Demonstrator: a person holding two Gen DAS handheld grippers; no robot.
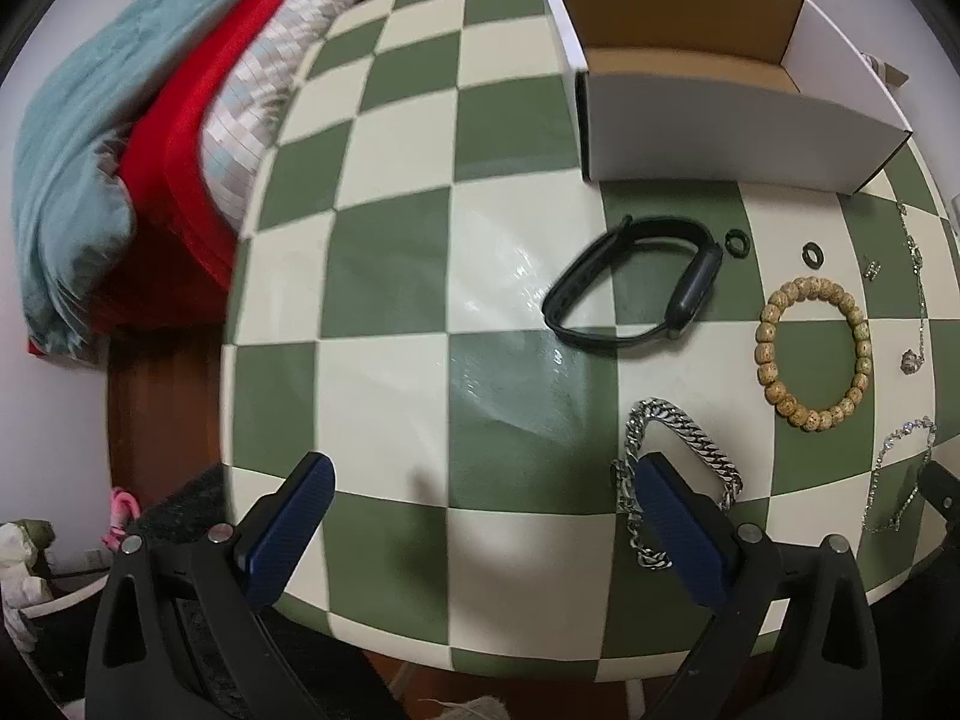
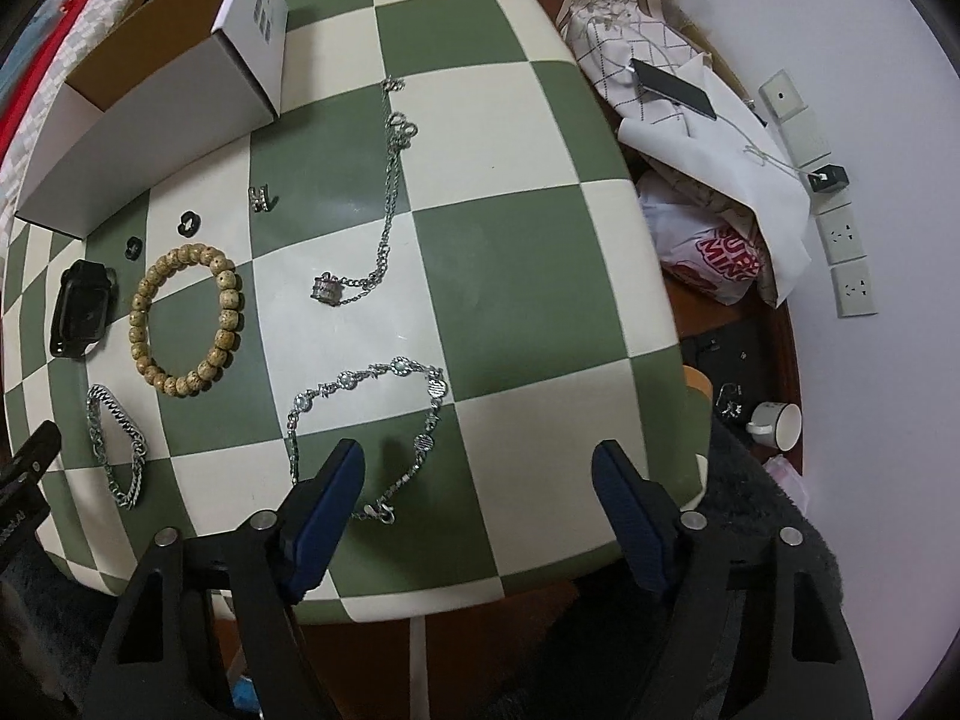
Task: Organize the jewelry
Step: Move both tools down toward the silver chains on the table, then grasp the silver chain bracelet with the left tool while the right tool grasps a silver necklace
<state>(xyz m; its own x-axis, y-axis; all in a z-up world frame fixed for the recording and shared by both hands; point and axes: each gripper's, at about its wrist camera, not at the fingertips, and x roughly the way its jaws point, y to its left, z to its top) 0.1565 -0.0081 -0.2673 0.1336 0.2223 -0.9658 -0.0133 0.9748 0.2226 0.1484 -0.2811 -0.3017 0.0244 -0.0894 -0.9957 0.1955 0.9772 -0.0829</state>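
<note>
Jewelry lies spread on a green-and-cream checkered table (image 1: 390,276). A black smartwatch (image 1: 636,285), a wooden bead bracelet (image 1: 813,354) and a thick silver chain bracelet (image 1: 672,468) lie in the left wrist view. My left gripper (image 1: 486,480) hovers open, its right finger over the silver chain's edge. In the right wrist view a thin silver bracelet (image 2: 366,420) lies just ahead of my right gripper (image 2: 480,468), which is open with its left finger beside it. A pendant necklace (image 2: 384,210), two dark rings (image 2: 189,222) and a small silver ring (image 2: 261,198) lie farther off.
An open white cardboard box (image 1: 720,132) stands at the table's far side. Folded blue and red fabric (image 1: 120,138) lies left of the table. To the right are paper bags (image 2: 708,192), a phone (image 2: 675,87), a white cup (image 2: 777,423) and wall sockets (image 2: 846,252).
</note>
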